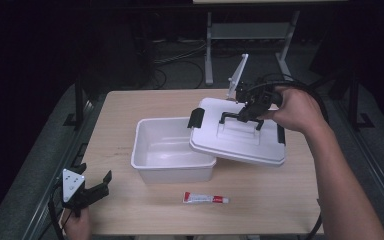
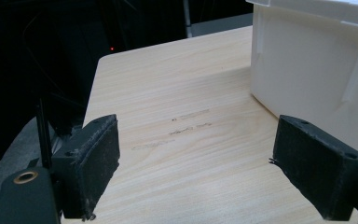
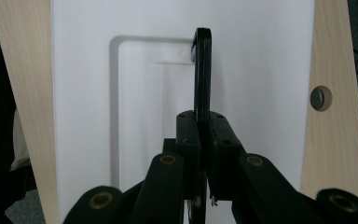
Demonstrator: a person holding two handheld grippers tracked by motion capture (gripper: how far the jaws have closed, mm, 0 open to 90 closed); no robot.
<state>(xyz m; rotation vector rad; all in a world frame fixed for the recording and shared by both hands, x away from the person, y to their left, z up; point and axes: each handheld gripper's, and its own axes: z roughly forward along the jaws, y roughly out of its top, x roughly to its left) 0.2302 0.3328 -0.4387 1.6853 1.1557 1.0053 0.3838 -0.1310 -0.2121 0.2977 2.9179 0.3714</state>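
The right claw (image 1: 248, 114) is clamped on the black handle (image 3: 202, 70) of the white lid (image 1: 240, 142), which hangs tilted over the right end of the open white box (image 1: 172, 150), its lower left edge over the box's rim and its right side out past the box above the worktop (image 1: 130, 110). The main risk, as I judge it, is that the lid swings or twists on this thin handle: the grip is on a narrow bar near the lid's middle, so any quick sideways move could rock the lid, knock its edge or its black latch (image 1: 196, 118) against the box and shove the box across the worktop. A slip of the handle between the pads would drop the lid onto the box's rim. The toothpaste tube (image 1: 206, 199), lying in front of the box, sits apart from the lid's edge and looks safe. The right hand (image 1: 292, 110) reaches in from the right of the box with the wrist bent, the claw pointing down and leftward at the handle. The left claw (image 2: 198, 168) rests with jaws wide apart and nothing between them, low at the worktop's near left corner, well apart from the box and aimed along the worktop toward the box's side.
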